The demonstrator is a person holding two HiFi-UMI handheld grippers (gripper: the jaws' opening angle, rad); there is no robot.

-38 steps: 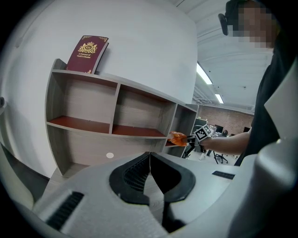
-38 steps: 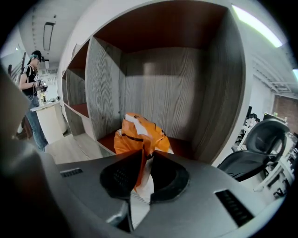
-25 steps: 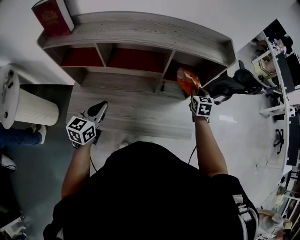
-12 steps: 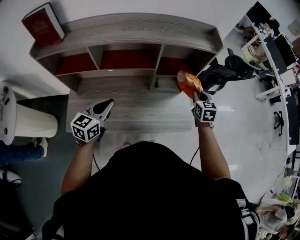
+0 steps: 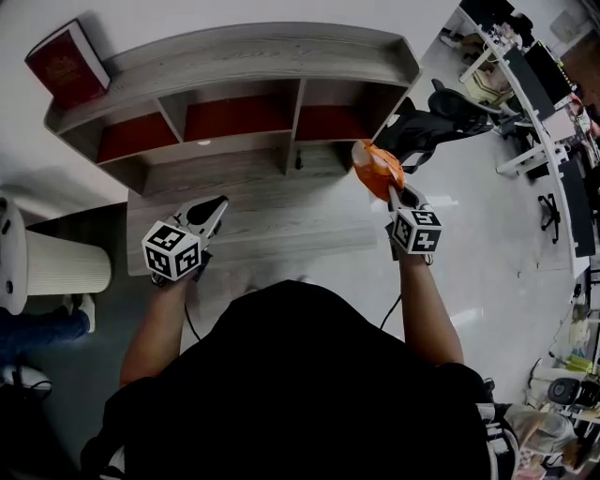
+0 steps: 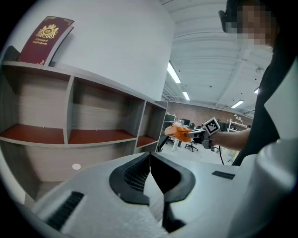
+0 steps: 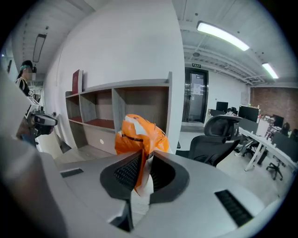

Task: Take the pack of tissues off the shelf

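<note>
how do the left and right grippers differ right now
The left gripper is shut on nothing; the right gripper is shut on the orange pack of tissues. The left gripper faces the shelf; the right gripper is past its right end. Both carry marker cubes.

A dark red book [image 5: 66, 66] leans on the white wall [image 5: 234, 14] at upper left. A black office chair [image 5: 427, 127] stands right of centre. Desks with monitors [image 5: 525, 70] fill the upper right. A white ribbed cylinder [image 5: 61, 267] sits at the left edge.
</note>
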